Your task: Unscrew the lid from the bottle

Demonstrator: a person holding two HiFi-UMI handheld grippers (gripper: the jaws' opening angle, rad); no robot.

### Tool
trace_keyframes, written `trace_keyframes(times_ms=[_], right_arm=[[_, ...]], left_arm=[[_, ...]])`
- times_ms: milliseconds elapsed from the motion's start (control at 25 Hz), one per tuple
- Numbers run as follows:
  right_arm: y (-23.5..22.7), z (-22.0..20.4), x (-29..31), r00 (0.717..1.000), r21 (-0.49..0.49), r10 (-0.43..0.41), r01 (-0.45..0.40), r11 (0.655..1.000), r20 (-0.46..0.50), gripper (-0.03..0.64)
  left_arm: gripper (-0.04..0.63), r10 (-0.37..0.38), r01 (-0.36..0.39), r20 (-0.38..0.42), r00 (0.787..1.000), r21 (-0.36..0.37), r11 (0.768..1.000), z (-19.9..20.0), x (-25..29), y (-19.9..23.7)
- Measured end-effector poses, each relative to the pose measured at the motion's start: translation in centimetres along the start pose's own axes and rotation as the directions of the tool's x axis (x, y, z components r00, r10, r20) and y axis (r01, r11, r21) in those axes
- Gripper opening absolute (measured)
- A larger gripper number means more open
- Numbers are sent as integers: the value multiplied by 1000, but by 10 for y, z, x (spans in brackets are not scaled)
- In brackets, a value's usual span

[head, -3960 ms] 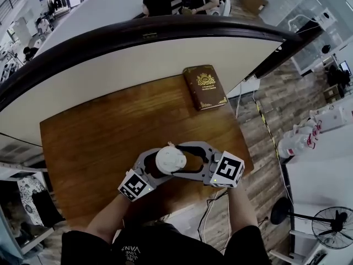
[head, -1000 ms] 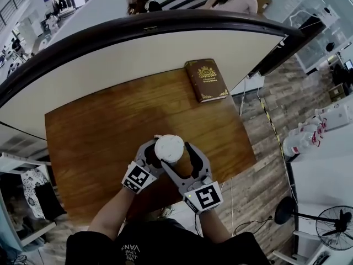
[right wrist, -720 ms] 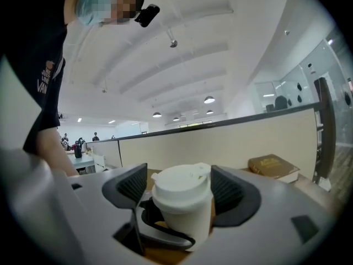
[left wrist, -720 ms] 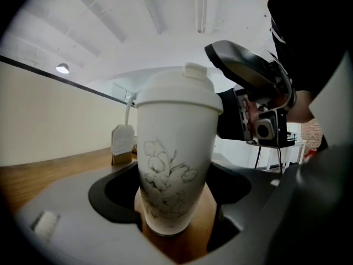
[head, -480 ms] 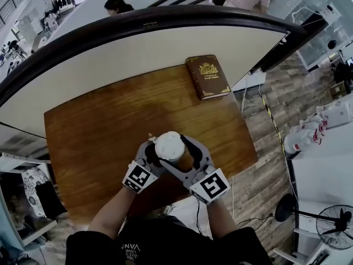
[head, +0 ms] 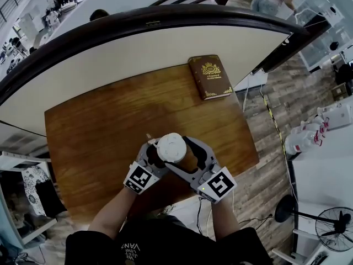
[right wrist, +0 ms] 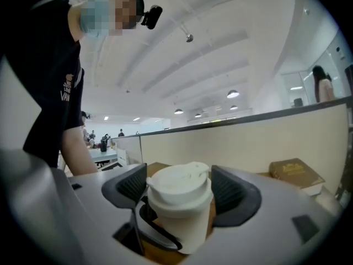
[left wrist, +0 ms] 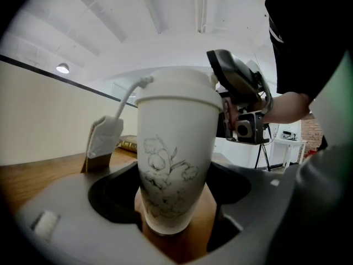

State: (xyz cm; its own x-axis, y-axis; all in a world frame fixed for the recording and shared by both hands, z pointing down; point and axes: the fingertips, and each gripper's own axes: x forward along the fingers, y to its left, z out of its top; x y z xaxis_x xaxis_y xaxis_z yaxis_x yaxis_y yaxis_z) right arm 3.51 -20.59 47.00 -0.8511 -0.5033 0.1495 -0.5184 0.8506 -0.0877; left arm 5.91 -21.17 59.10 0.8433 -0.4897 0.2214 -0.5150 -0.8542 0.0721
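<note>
Both claws are on the white tapered floral-print bottle (left wrist: 174, 164), upright near the brown wooden table (head: 99, 126) front edge. Left gripper (left wrist: 176, 203) clamps the lower body. Right gripper (right wrist: 182, 186) looks closed on the white lid (right wrist: 177, 178) directly above, so twist about the vertical axis. Brown gilt book (head: 211, 76) sits well beyond.

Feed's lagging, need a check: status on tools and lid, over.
Left tool shut on bottle, low. Right tool shut on lid, lid seated. Book far off, nothing in the way.
</note>
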Motion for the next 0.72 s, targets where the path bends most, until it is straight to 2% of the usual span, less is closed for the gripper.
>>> trace_keyframes(times_ms=[80,200,280,360,480,640,720], right_arm=[[-2,2,-4,995,13,-96,96,995,28,330],[-1,2,-5,973,32,-228,227,973,33,330],[2,-2,-3,955,38,-298,297,954,11,331],[2,-4,2,937,5,-349,349,937,-3,330],[-1,-6,9,921,-44,-389,388,921,-27,331],[-7,-7,13,920,11,-389,390,921,-53,330],[-7,-6,15,922,4,-383,383,924,-52,330]], left_arm=[[376,2,-2,1,1000,-1,1000,0,0,0],[376,5,-5,2,1000,-1,1000,0,0,1],[376,8,-8,3,1000,-2,1000,0,0,1],[376,10,-10,2,1000,-3,1000,-1,1,1],[376,12,-12,1,1000,-6,1000,-2,2,1],[376,14,-14,0,1000,-8,1000,-2,1,1],[376,13,-13,0,1000,-7,1000,-2,1,1]])
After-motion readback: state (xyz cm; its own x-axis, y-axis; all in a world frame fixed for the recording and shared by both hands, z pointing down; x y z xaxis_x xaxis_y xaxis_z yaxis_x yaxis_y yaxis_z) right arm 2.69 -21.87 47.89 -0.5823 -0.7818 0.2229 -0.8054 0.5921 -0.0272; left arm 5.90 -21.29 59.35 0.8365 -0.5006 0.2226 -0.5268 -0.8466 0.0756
